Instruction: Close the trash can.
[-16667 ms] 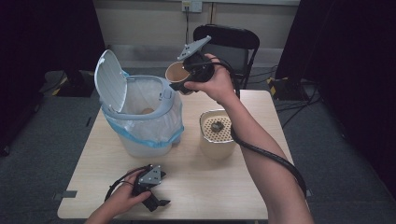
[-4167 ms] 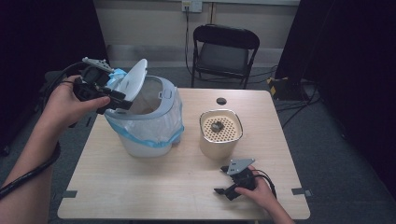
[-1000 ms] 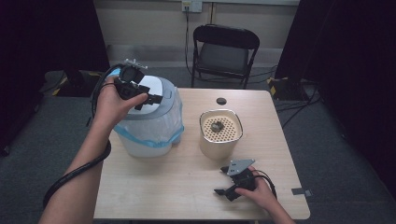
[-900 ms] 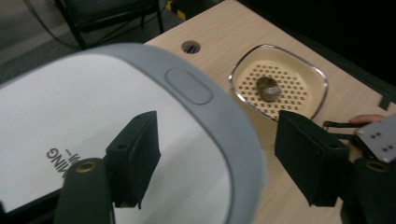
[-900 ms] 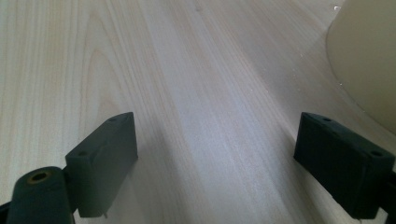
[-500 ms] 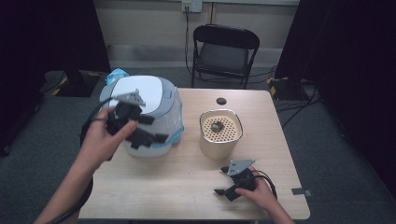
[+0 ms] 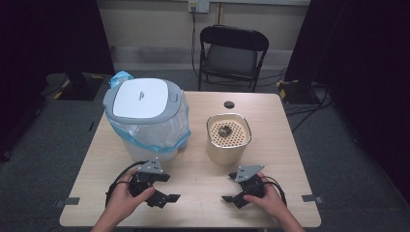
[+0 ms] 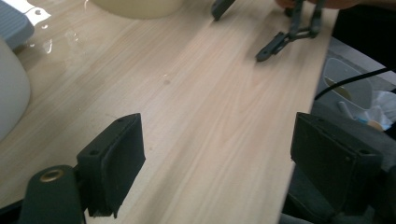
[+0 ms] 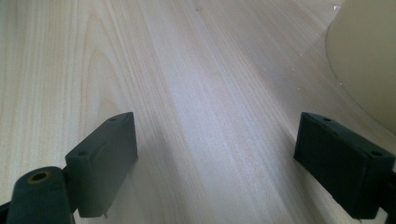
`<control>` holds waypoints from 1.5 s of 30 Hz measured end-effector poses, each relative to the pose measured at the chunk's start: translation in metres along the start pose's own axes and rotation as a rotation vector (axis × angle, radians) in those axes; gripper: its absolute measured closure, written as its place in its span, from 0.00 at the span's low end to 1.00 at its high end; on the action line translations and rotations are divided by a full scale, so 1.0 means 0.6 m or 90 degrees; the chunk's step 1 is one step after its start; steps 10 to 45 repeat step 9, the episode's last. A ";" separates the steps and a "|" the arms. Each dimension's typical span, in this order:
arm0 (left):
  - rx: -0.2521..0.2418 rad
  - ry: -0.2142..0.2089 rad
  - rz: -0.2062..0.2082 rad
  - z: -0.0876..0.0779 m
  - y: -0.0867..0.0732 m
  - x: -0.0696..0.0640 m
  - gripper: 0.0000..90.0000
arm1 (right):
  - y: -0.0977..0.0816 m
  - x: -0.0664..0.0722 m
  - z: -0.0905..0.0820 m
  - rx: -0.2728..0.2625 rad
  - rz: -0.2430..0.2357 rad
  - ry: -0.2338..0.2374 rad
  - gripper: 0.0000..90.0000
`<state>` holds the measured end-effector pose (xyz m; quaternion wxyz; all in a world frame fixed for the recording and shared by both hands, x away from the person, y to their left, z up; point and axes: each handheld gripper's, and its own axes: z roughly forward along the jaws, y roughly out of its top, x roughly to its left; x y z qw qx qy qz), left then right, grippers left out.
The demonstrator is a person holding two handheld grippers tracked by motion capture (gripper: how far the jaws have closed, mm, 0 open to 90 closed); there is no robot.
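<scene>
Two empty grippers, left gripper (image 7: 164, 193) near the lidded bin (image 7: 145, 118).

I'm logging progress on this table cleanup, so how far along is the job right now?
Looks essentially finished. The white-lidded bin with the clear blue-edged liner stands closed, its lid flat on top. The cream perforated-top canister sits beside it with a small dark lump on its top. Nothing is in hand: the left gripper and right gripper rest open on the wooden table, with bare wood between their jaws. Nothing visibly remains.
</scene>
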<state>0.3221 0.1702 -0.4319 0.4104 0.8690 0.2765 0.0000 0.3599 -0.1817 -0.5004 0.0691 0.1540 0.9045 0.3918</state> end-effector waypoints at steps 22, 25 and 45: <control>0.015 0.007 0.030 0.057 -0.035 0.007 0.19 | 0.000 0.000 0.000 0.000 0.000 0.000 0.14; 0.015 0.007 0.030 0.057 -0.035 0.007 0.19 | 0.000 0.000 0.000 0.000 0.000 0.000 0.14; 0.015 0.007 0.030 0.057 -0.035 0.007 0.19 | 0.000 0.000 0.000 0.000 0.000 0.000 0.14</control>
